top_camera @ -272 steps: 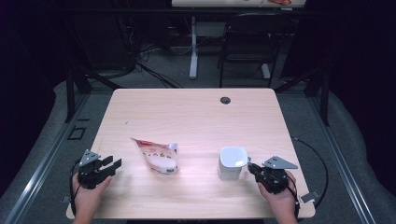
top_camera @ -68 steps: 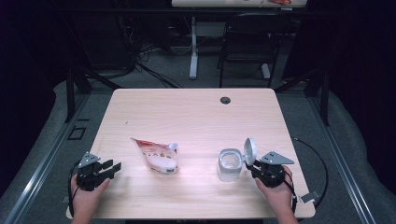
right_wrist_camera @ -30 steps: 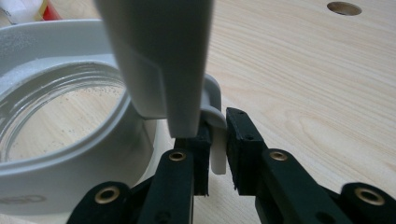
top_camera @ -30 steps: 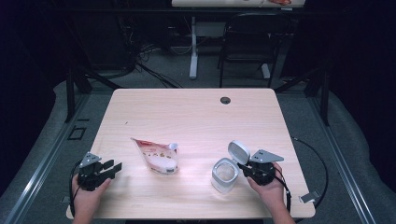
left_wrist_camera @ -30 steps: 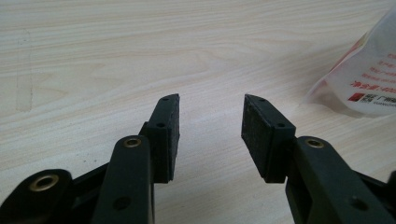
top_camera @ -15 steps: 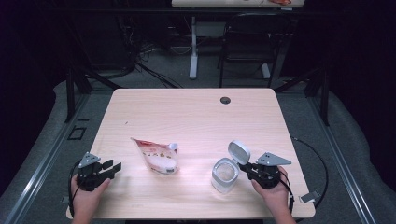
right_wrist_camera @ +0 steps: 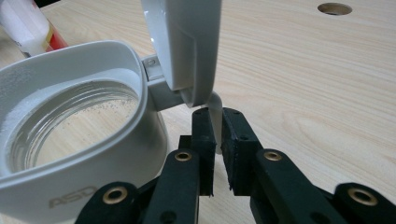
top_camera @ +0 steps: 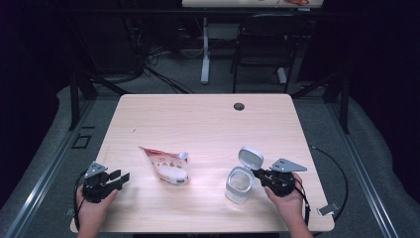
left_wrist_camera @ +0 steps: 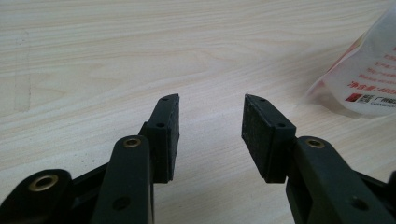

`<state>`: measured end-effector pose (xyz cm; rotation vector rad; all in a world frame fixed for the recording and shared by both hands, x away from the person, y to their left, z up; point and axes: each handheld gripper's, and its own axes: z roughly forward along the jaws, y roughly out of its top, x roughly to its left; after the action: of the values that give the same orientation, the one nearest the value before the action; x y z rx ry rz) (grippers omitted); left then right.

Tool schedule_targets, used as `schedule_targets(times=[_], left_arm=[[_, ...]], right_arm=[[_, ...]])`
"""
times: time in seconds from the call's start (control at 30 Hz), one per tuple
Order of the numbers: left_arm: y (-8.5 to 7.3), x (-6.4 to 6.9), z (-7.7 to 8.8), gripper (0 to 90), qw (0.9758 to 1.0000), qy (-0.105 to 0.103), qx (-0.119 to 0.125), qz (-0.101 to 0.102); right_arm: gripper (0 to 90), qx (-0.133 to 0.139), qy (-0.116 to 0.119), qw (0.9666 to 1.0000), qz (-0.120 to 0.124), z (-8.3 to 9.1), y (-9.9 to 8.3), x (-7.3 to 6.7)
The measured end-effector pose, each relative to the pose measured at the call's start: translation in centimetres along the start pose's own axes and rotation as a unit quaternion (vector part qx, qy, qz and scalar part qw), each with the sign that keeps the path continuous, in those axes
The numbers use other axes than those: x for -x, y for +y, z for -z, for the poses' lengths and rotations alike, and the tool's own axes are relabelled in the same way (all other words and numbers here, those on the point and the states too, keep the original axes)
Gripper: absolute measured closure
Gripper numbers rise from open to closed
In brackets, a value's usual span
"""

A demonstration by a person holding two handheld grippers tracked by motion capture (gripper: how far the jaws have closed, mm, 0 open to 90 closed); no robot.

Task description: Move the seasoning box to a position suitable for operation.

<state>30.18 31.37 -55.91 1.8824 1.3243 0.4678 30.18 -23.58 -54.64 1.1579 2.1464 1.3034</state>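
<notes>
A clear container (top_camera: pixel 240 184) with a white rim stands at the near right of the table, its hinged white lid (top_camera: pixel 250 157) raised upright. My right gripper (top_camera: pixel 257 173) sits just right of it. In the right gripper view the jaws have just been closing and now pinch the thin white tab (right_wrist_camera: pixel 215 112) below the lid (right_wrist_camera: pixel 184 42), beside the container (right_wrist_camera: pixel 70 116); right gripper (right_wrist_camera: pixel 215 126). A white and red pouch (top_camera: pixel 166 166) lies flat left of centre. My left gripper (top_camera: pixel 121 177) rests open at the near left, nothing between its jaws (left_wrist_camera: pixel 210 126), with the pouch (left_wrist_camera: pixel 369 70) off to one side.
A round cable hole (top_camera: pixel 239 106) sits near the table's far edge. Cables trail from both grippers over the near corners. Chairs and table legs stand on the floor beyond the far edge. The wooden tabletop (top_camera: pixel 198 124) is bare between pouch and far edge.
Since the earliest frame the container's lid has swung open and the container has shifted slightly nearer and left. Over the last second the lid has stood up a little straighter. The left gripper has stayed put.
</notes>
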Motion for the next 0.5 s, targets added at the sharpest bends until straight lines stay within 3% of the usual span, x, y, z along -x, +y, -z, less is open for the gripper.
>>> schedule_targets(times=[0.13, 0.27, 0.5], left_arm=[[0.1, 0.1, 0.2, 58.7, 1.0000, -0.006, -0.004, -0.001], [0.3, 0.2, 0.4, 63.9, 0.9998, -0.014, -0.012, -0.002], [1.1, 0.8, 1.3, 66.6, 0.9992, -0.039, 0.004, -0.011]], right_arm=[[80.2, 0.001, 0.005, 0.9999, -0.010, 0.7, -0.2, 0.2], [77.5, -0.005, -0.004, 1.0000, -0.001, 1.4, -0.4, -0.1], [73.8, -0.005, -0.018, 0.9998, 0.005, 2.4, -0.3, -0.2]])
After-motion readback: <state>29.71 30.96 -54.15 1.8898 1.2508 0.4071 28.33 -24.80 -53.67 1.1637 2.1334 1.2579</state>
